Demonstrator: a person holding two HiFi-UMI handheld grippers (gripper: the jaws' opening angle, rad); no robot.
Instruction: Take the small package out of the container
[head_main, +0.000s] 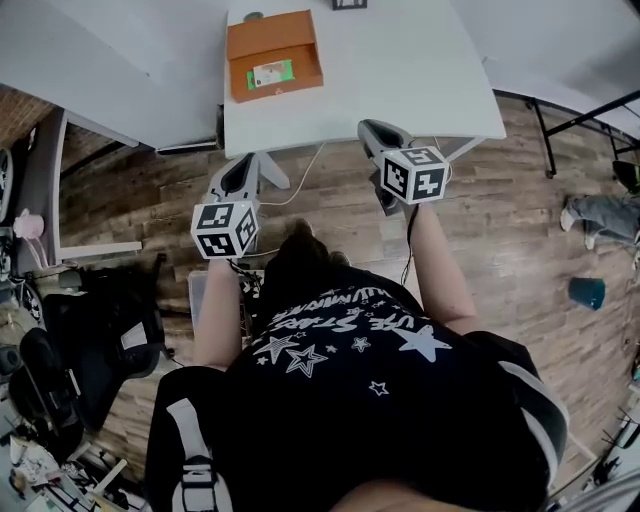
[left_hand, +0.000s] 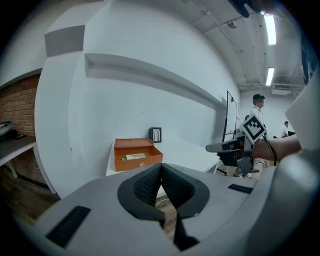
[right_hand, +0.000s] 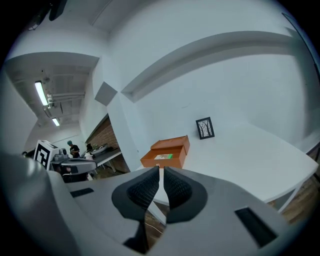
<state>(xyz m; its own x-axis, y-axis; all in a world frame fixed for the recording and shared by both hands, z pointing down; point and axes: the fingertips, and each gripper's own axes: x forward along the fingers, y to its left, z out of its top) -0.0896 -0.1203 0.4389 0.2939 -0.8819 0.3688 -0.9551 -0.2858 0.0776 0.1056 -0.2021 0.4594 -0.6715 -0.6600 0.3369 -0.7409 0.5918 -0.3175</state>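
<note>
Both jaws, left gripper (left_hand: 161, 167): are pressing together, holding nothing.
Right gripper (right_hand: 161, 170): jaws are also lying together, pinching nothing.
Position: both are hanging before the near edge of the table (head_main: 400, 90), well apart from the box (head_main: 300, 72).
Package (head_main: 271, 73): is lying flat inside the open box, by its front wall, long axis running left to right.
Direction: box is standing straight ahead of left gripper, ahead and leftward of the right one.
Nearer arm: left, I am judging.
</note>
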